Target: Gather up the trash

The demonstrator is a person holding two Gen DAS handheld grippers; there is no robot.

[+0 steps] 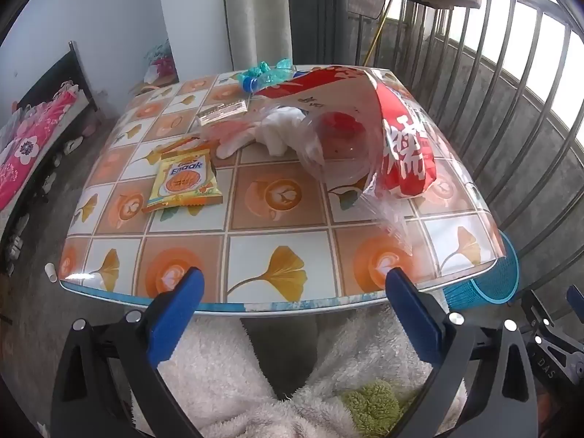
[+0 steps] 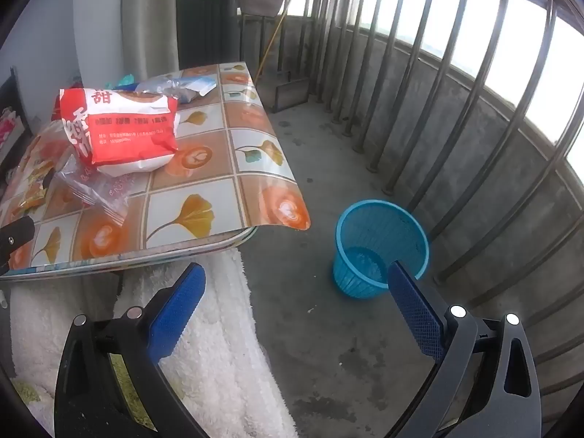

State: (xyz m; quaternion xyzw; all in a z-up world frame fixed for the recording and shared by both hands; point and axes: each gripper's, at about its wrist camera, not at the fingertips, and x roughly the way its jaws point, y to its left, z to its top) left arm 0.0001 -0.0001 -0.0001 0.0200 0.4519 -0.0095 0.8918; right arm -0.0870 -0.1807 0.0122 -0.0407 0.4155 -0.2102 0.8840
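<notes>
On the table's (image 1: 277, 197) left we saw the yellow snack packet (image 1: 184, 182), then crumpled tissue (image 1: 277, 133), then the red bag (image 2: 120, 129). Our left gripper (image 1: 294, 284) gaped wide, empty. Right gripper (image 2: 295, 281) too (over the floor), blue basket (image 2: 379, 244) rightmost.

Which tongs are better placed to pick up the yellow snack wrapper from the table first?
Likely the left tongs: open, facing the table edge, with the yellow snack wrapper ahead. The right tongs point toward the floor and the blue mesh plastic basket.
</notes>
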